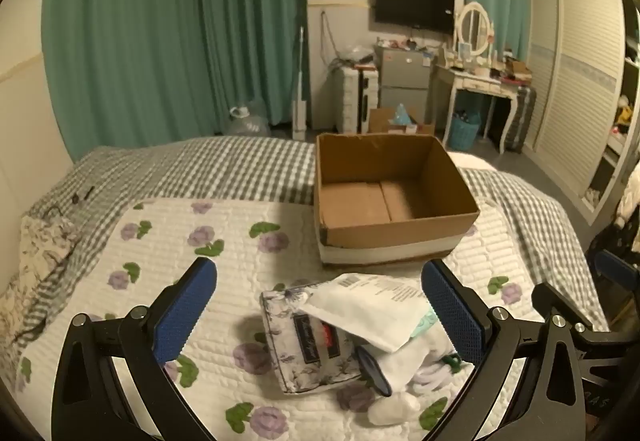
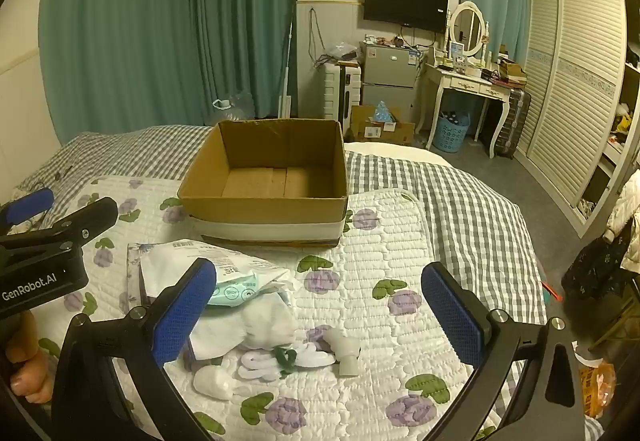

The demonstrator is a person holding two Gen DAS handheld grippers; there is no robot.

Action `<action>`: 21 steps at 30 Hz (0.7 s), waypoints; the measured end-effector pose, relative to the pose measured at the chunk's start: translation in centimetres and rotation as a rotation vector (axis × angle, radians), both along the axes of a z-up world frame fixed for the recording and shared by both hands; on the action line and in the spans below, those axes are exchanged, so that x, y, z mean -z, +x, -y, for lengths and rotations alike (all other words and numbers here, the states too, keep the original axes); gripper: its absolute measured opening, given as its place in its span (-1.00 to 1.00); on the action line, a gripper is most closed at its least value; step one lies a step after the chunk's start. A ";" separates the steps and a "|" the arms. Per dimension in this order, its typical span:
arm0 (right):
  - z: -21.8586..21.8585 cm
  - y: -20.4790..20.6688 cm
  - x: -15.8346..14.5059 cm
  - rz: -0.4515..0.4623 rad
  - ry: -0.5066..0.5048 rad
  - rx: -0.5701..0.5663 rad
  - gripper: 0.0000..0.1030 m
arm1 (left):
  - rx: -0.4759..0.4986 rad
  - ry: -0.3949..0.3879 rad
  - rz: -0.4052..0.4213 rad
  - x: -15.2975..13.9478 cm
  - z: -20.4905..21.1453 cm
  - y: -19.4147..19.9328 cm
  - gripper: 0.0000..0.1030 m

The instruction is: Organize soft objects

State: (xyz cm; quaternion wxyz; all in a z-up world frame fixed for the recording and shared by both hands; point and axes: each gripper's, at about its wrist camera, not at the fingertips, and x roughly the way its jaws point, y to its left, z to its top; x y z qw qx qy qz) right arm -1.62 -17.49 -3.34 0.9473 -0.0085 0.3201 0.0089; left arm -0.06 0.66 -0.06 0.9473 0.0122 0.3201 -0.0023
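Pile of soft items [image 1: 360,329] is seen lying on the quilted bed cover [image 1: 180,241], between and just below the fingers of the left gripper [image 1: 320,313]. A floral pouch [image 1: 304,345] is overlapped by a white packet [image 1: 360,309]; white socks [image 2: 260,325] and a pale green wipes pack [image 2: 236,289] are tucked beside them. An empty cardboard box [image 1: 384,193] stands beyond the fingertips, judged to be the destination.

Step in hand, as judged: first pick from the pile. The top packet is best taken first, pinched at one edge so that the pouch beneath is not dragged along; loose socks are better gathered at the bunched middle.

Left fingers [image 1: 188,309] are spread wide, nothing held or touched. The right gripper [image 2: 320,309] is likewise spread wide and empty, the socks lying near its left finger [image 2: 184,309].
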 end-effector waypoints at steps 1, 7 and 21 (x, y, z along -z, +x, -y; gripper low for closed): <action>0.0 0.0 0.0 0.000 0.000 0.000 1.00 | 0.001 0.001 -0.001 0.0 -0.1 0.0 1.00; -0.1 0.0 0.1 0.000 0.003 -0.001 1.00 | -0.013 0.015 0.001 0.0 0.0 0.5 1.00; 0.0 0.0 0.0 0.000 0.009 -0.003 1.00 | -0.017 0.013 0.019 -0.1 -0.1 0.6 1.00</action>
